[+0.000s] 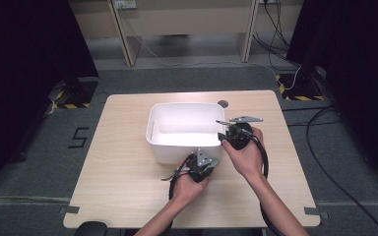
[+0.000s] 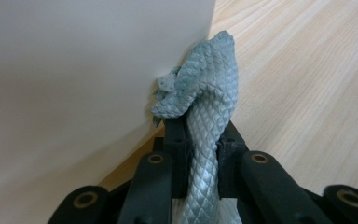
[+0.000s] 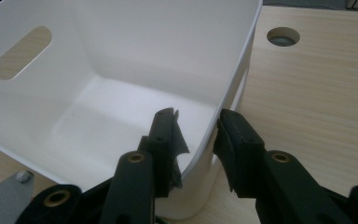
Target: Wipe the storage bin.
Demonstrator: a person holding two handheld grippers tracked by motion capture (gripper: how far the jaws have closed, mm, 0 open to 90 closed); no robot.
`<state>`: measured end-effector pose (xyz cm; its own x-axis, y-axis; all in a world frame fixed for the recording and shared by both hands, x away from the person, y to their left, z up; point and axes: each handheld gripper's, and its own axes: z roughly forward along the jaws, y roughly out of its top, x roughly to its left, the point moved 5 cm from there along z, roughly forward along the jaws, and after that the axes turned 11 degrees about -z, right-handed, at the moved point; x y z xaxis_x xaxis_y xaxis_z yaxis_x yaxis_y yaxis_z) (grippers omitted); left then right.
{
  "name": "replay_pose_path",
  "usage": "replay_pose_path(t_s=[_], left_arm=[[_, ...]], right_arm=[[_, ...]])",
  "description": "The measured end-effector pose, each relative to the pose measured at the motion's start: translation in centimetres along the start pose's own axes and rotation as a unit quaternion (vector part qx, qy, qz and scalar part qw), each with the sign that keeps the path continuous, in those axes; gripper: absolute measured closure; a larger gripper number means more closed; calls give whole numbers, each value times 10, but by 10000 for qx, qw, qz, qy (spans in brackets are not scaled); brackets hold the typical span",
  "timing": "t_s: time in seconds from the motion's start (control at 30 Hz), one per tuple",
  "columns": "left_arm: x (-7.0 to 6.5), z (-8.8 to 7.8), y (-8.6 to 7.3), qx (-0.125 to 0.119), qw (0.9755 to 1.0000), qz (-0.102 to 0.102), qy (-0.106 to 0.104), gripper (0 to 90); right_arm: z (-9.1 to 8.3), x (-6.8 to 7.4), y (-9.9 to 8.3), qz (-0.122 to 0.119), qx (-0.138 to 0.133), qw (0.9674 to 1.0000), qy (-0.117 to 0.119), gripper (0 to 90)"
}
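Observation:
A white plastic bin [image 1: 177, 105] stands in the middle of the wooden table [image 1: 123, 172]. My left gripper [image 2: 203, 135] is shut on a grey, scaly, rope-like thing [image 2: 209, 79], whose bunched end rests against the outside of the bin's wall [image 2: 74, 70]. In the high view that gripper [image 1: 203, 156] sits at the bin's near side. My right gripper [image 3: 196, 119] straddles the bin's wall [image 3: 144, 46] near a corner, one jaw inside and one outside. A gap shows beside the inner jaw, so it stands open. From above, it [image 1: 222, 135] is at the bin's near right corner.
A round cable hole [image 3: 283, 36] is set in the table beyond the bin [image 1: 222, 103]. The bin has an oval handle slot [image 3: 21, 52] in its far wall. Cables trail from both grippers toward the near edge. Dark stands and floor cables surround the table.

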<state>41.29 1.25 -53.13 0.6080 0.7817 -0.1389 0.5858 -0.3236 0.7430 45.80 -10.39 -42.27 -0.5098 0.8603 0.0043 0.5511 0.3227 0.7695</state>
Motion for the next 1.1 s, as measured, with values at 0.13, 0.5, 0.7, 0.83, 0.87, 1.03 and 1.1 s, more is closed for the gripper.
replay_pose_path(t_s=[0.13,0.5,0.7,0.83,0.87,1.03,1.1], left_arm=[[-3,3,2,61,9999,83,-25,786],[-10,8,6,4,10000,45,-65,786],[-12,7,10,-35,9999,40,-91,788],[-13,5,13,-62,9999,58,-125,790],[-13,5,14,-73,9999,46,-137,790],[-17,3,20,-176,9998,-18,-131,791],[-18,0,24,-195,9996,-127,-128,791]], right_arm=[[0,0,0,4,-9,10000,6,675],[0,0,0,22,-9,10000,15,674],[0,0,0,19,-8,10000,20,673],[0,0,0,34,-3,10000,22,673],[0,0,0,33,-3,10000,23,673],[0,0,0,26,-4,10000,22,673],[0,0,0,34,-3,10000,23,673]])
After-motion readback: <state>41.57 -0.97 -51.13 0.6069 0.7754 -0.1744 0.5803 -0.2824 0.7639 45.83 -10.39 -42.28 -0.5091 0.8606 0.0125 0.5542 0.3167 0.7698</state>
